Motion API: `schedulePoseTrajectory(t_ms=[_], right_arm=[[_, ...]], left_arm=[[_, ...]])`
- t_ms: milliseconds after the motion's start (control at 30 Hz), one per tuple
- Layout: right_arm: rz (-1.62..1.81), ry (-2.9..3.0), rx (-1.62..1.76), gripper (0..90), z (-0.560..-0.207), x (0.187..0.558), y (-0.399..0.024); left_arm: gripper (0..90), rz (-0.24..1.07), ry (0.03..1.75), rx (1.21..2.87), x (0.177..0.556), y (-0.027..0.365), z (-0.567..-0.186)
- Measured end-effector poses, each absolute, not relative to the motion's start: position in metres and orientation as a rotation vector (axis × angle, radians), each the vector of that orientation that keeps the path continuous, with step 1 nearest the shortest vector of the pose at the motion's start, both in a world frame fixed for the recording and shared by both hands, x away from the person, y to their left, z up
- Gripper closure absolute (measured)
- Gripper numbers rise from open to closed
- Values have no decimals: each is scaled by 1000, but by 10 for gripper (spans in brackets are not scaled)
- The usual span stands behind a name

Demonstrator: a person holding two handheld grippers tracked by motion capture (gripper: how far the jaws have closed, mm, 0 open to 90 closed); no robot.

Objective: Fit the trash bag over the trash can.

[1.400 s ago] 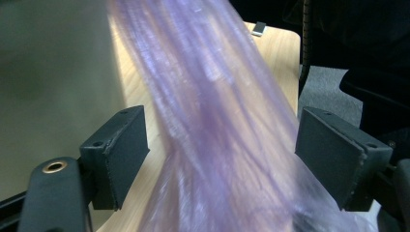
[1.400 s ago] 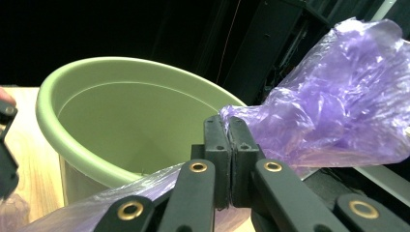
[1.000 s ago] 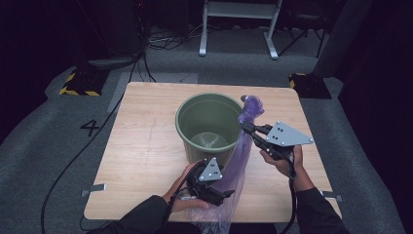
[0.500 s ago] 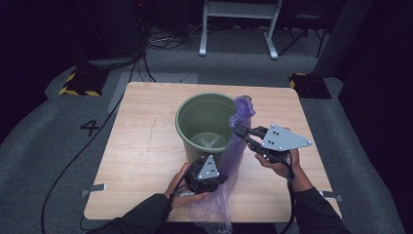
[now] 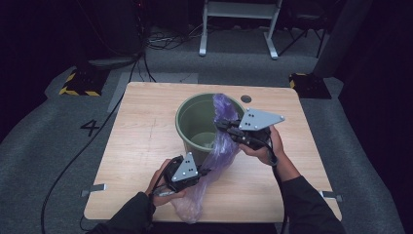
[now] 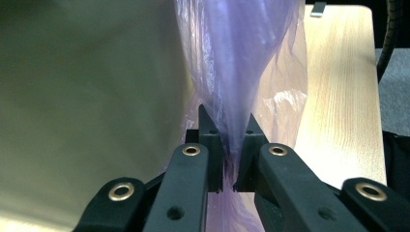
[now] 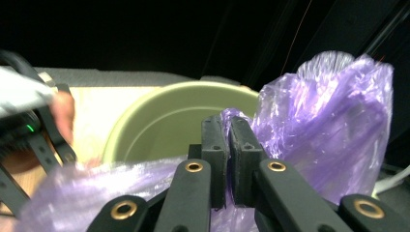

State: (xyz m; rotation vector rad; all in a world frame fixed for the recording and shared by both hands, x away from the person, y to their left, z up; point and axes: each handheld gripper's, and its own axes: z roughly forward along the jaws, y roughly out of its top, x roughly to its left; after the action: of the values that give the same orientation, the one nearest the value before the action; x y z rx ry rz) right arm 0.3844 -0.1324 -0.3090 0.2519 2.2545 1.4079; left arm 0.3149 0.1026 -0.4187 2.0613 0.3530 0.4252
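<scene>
Left tool (image 5: 207,170) low near the body, jaws clamped tight, left hand (image 5: 163,183) wrapped around it. Right tool (image 5: 221,125) raised farther forward, jaws pressed together, right hand (image 5: 265,146) gripping beneath.

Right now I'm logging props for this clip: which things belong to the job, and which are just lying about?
In use:
purple bag
green bucket
left tool, shut on the bag
right tool, shut on the bag

Lying about:
floor cables
white stand

The purple bag (image 5: 192,207) hangs past the table's near edge, its end cut off.
</scene>
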Motion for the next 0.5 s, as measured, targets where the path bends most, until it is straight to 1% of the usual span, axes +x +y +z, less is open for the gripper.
schedulePoseTrajectory(t_ms=[200,300,367,433,467,500], right_arm=[[1337,2411,324,859,-308,408,-118],[1288,2434,360,809,-308,414,-110],[1262,2455,367,754,-308,416,-105],[1211,2458,383,644,-309,416,-100],[1211,2458,383,644,-309,416,-100],[1186,2443,416,555,-310,418,-99]], left_arm=[[848,428,338,2040,314,109,-412],[843,433,331,2036,314,108,-411],[842,434,325,2029,313,108,-410],[846,441,320,2024,312,108,-410],[848,441,320,2024,312,108,-410],[849,441,323,2018,312,110,-409]])
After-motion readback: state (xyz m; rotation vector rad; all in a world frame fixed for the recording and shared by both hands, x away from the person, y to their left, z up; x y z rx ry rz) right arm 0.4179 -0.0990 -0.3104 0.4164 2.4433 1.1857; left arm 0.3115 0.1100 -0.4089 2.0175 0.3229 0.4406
